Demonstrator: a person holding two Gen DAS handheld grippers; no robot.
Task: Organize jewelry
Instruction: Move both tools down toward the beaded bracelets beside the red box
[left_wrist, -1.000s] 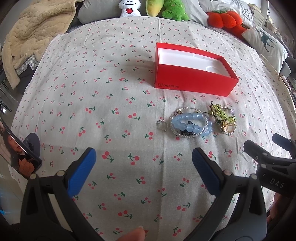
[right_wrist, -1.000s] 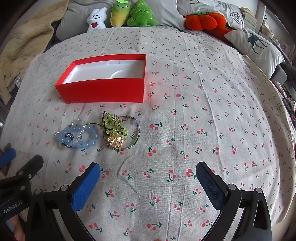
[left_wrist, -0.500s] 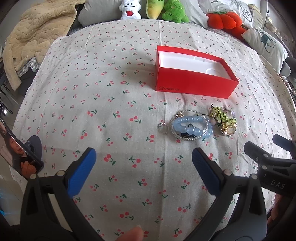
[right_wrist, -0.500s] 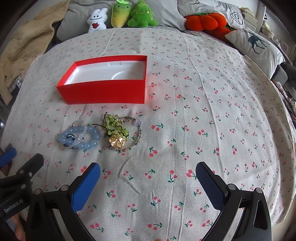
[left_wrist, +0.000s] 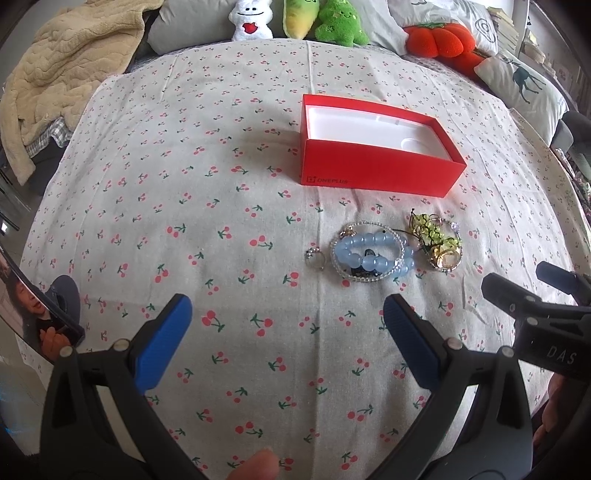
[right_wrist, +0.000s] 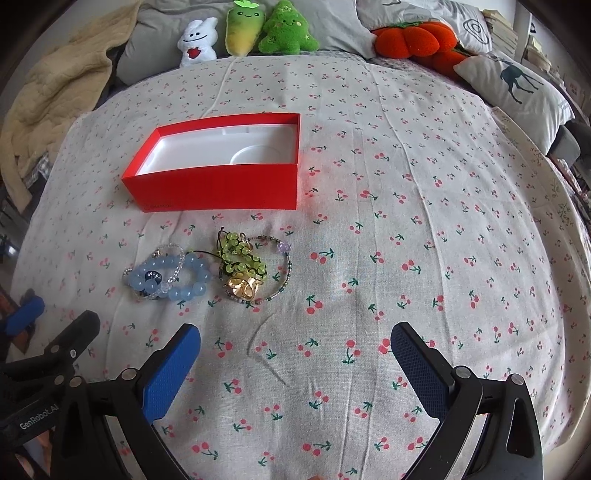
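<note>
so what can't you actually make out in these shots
- Small ring: left wrist view only, too small to tell its stone or setting.
- Blue bead bracelet: dark charm inside, too small to identify.
- Green bead cluster and gold piece: tangled, piece count unclear.
- Red box: near wall hides its front floor.

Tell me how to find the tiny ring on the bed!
Look for the red box on the cherry-print sheet. Just in front of it lies a row of jewelry. The small silver ring sits alone at the left end, beside the blue bead bracelet, and it is far smaller than everything else there.
</note>
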